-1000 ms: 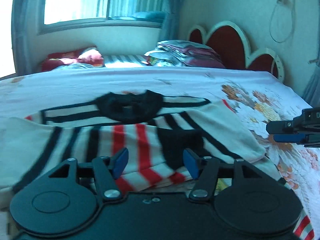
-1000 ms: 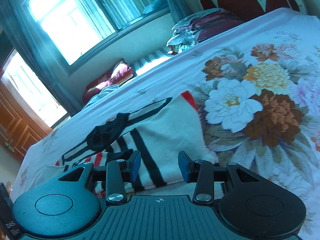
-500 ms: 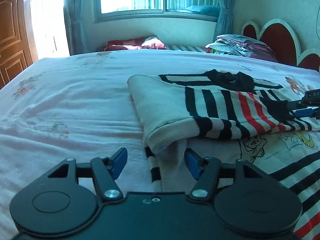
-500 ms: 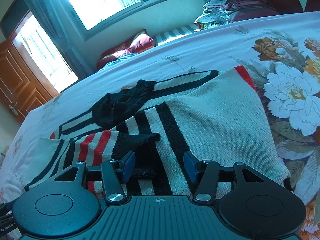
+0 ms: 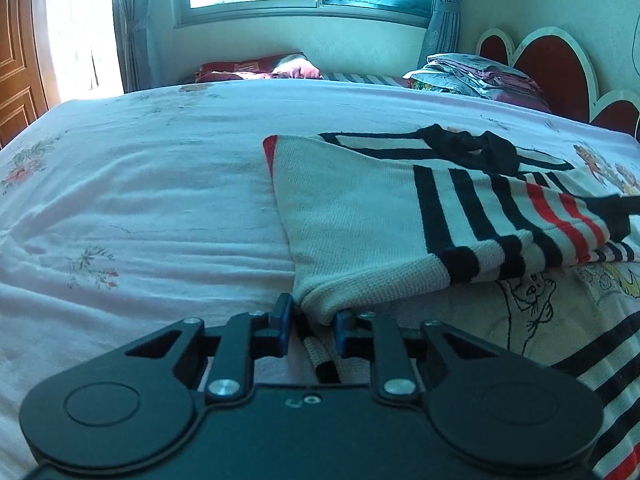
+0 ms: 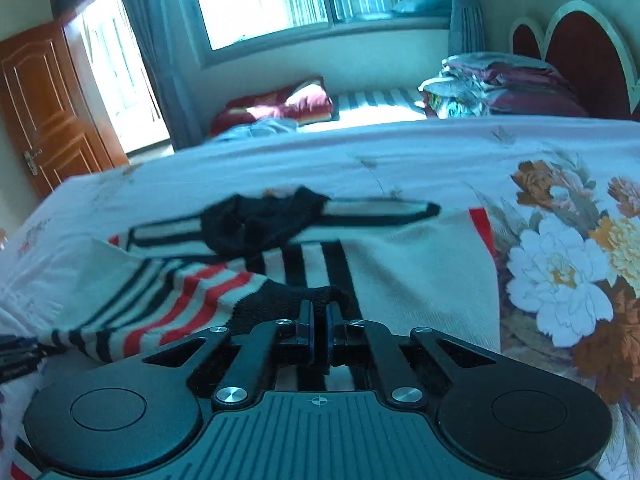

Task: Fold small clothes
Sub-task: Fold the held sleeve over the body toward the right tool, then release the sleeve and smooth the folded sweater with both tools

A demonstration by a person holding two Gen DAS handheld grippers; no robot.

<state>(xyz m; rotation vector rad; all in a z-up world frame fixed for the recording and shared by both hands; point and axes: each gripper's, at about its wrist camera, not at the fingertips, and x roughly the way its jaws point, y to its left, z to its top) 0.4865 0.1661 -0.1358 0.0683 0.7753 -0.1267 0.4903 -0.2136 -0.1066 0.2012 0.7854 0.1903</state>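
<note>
A small cream sweater (image 5: 360, 216) with black and red stripes and a black collar lies on the bed, its sleeves folded across the body. It also shows in the right wrist view (image 6: 400, 276). My left gripper (image 5: 310, 322) is closing around the folded left edge of the sweater, with the cloth between its blue pads. My right gripper (image 6: 319, 332) is shut on the black cuff of the sleeve (image 6: 296, 300) lying over the sweater's middle.
The bed sheet (image 5: 140, 208) is pale pink on the left and has large flowers (image 6: 560, 280) on the right. Folded bedding (image 5: 476, 76) is stacked by the red headboard (image 5: 556, 68). A window, curtains and a wooden door (image 6: 52, 108) lie beyond.
My left gripper moved up to the sweater's left folded edge and narrowed its jaws around it. My right gripper closed on the black cuff.
</note>
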